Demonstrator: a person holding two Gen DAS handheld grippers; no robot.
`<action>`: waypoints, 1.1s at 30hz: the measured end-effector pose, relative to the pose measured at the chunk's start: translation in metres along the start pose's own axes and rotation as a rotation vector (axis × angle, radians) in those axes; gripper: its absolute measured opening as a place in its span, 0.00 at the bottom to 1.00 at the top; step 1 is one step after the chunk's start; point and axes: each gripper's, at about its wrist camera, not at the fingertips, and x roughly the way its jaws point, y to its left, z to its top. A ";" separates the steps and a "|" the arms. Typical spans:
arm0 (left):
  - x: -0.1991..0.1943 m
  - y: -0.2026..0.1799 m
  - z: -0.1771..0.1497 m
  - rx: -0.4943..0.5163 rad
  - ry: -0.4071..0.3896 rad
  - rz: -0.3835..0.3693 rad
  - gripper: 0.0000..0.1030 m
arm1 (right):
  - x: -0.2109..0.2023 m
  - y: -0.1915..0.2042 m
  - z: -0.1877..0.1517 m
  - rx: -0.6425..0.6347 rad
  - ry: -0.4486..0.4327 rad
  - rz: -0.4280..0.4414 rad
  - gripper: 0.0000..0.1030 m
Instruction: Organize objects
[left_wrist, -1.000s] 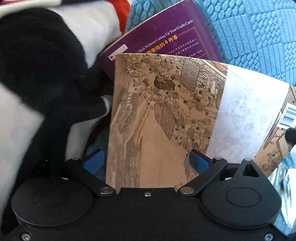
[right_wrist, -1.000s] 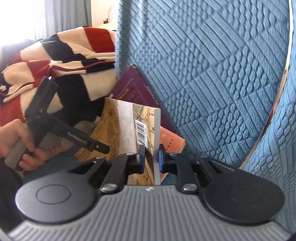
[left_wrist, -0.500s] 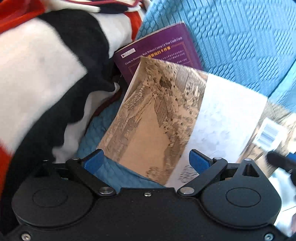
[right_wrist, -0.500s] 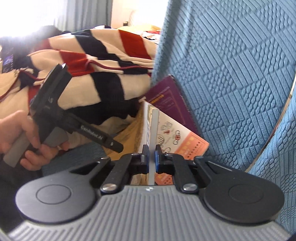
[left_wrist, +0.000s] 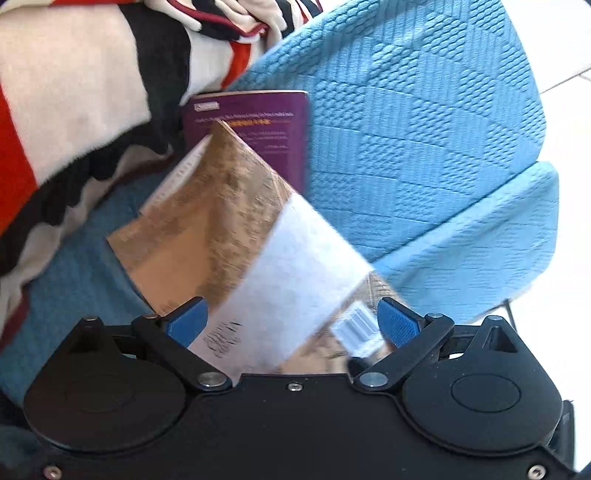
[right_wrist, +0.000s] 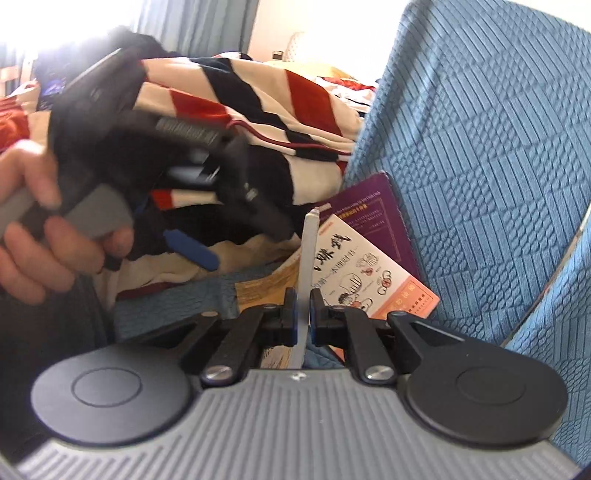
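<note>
Two hand-held grippers worked over a blue quilted chair (left_wrist: 424, 155). The right gripper (right_wrist: 303, 314) was clamped on the edge of a thin tan book (left_wrist: 236, 236), its blue pads pressed against both sides of the cover. That book hung tilted just above the chair seat, in front of a purple book (left_wrist: 258, 125) leaning against the chair back, with an orange-and-white book (right_wrist: 369, 277) lying just beside it.

The likely trouble: the grip sat only on one edge, so the tan book could swing, sag or slip out. Its free corner could also catch the striped blanket (left_wrist: 66, 110) heaped beside it, or knock the purple book over.

The left gripper (left_wrist: 291, 321) pointed downward toward the tan book, jaws spread wide and holding nothing; the cover lay below them, and touch could not be told. A hand (right_wrist: 33, 221) gripped its grey handle, seen blurred from the right camera.
</note>
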 end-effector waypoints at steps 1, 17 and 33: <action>0.000 0.000 0.000 -0.014 -0.002 -0.005 0.95 | -0.002 0.003 0.000 -0.008 -0.003 -0.004 0.09; -0.021 -0.013 -0.015 -0.138 0.068 -0.108 0.93 | -0.028 0.089 -0.010 -0.330 -0.014 0.004 0.09; 0.013 0.010 -0.034 -0.190 0.187 0.080 0.42 | -0.035 0.126 -0.016 -0.349 0.039 0.050 0.11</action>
